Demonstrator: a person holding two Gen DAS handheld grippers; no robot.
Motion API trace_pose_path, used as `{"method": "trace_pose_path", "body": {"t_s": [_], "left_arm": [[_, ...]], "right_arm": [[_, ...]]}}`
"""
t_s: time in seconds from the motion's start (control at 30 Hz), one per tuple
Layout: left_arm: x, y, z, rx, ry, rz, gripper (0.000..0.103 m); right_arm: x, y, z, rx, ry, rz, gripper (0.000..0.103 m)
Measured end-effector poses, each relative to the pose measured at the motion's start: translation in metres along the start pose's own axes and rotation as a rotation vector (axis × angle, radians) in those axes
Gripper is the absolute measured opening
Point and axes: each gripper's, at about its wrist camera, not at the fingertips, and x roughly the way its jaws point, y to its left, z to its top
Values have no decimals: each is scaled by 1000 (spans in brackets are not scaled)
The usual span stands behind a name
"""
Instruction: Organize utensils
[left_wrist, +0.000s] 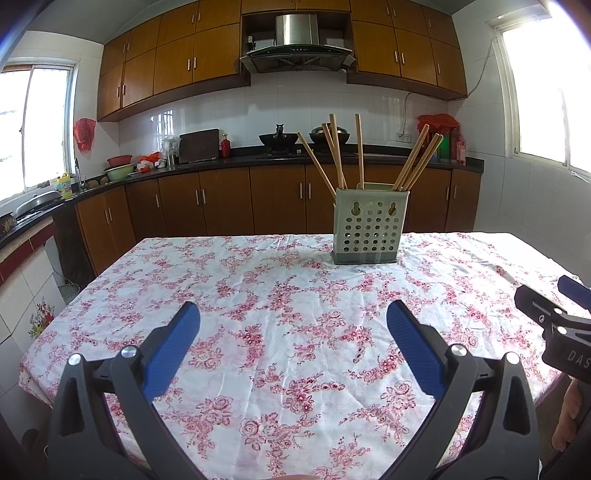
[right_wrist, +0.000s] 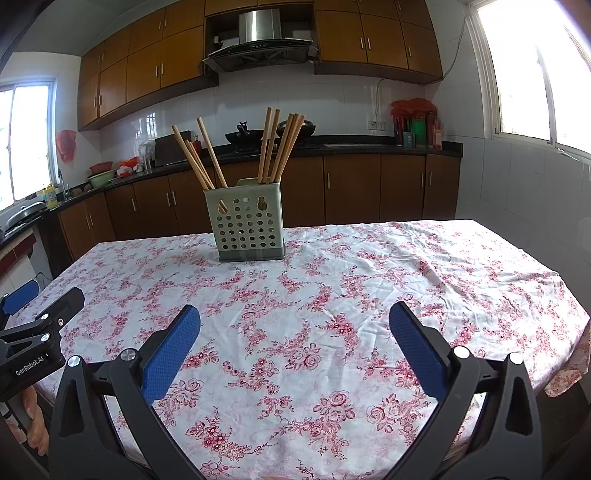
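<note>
The left gripper (left_wrist: 293, 332), black-framed with blue textured pads, hangs over the near part of the table with its jaws spread wide and nothing between them. The right gripper (right_wrist: 294, 334), of the same build, is likewise spread wide and empty, over the near edge beside it. Each shows at the side of the other's view: the right one at the right border of the left wrist view, the left one at the left border of the right wrist view, where fingers of a hand (right_wrist: 35, 424) wrap its handle.

Under both lies the table covered by a wrinkled white cloth printed with pink roses (left_wrist: 280, 295); the cloth between the grippers and the far edge is bare.

Near the far edge stands the pale green perforated plastic utensil holder (left_wrist: 370, 225), upright on a darker base, well apart from both grippers. In it stand the light wooden chopsticks (left_wrist: 337, 151), fanned out in two leaning bunches, one towards the left side and one towards the right.

Beyond the table runs a dark countertop with brown wooden cabinets (left_wrist: 229, 203) below and above, two black woks (left_wrist: 279, 138) on the stove, and a steel range hood (left_wrist: 297, 37) over them.
</note>
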Motion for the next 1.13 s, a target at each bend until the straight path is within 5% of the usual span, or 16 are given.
{"method": "trace_pose_path", "body": {"t_s": [1.13], "left_arm": [[4, 3, -2, 12, 8, -6, 99]], "right_arm": [[1, 3, -4, 18, 11, -8, 101]]}}
